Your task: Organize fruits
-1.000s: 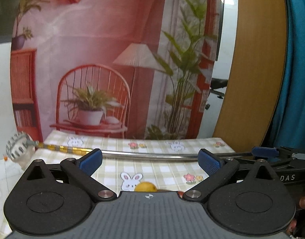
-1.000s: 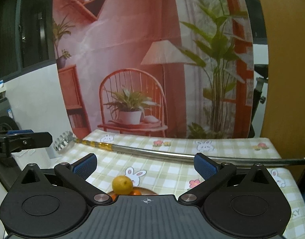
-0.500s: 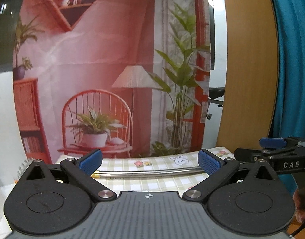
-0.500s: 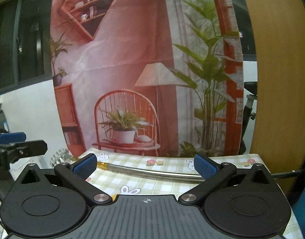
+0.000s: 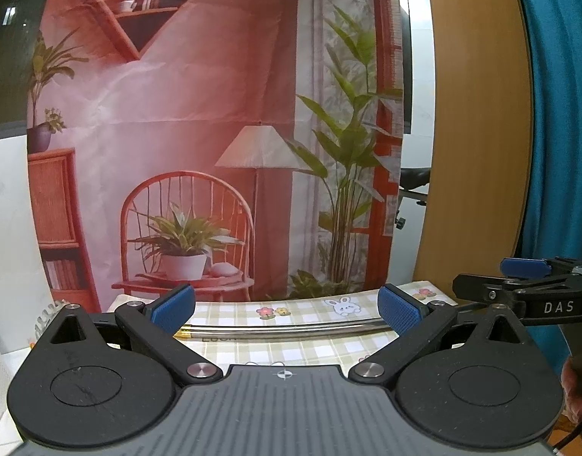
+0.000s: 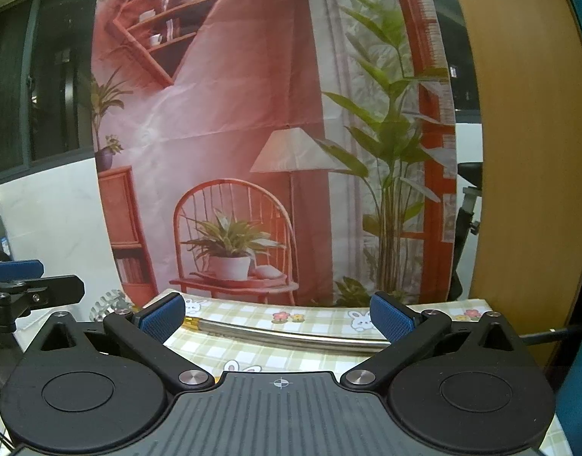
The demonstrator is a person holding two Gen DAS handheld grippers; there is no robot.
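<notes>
Your left tool was spread wide with nothing between its blue pads, and your right tool was just as wide and just as empty. Neither touched anything; both hung level above the worktop, side by side, each one's fingers showing at the edge of the other's view.

Beyond the pads lay only the checked cloth with its rabbits and flowers, and a long metal rod stretched across it from side to side. Behind that hung the printed backdrop of a chair and plants.

No fruit showed in either view at this moment, so you could not place it; my guess is that it sat low on the worktop, hidden under the tool bodies.

I'd judge that fruit of this sort would be light, roundish and smooth-skinned, apt to roll and to bruise under a hard squeeze. You would have done best to close the pads gently across its widest part, from the sides.
</notes>
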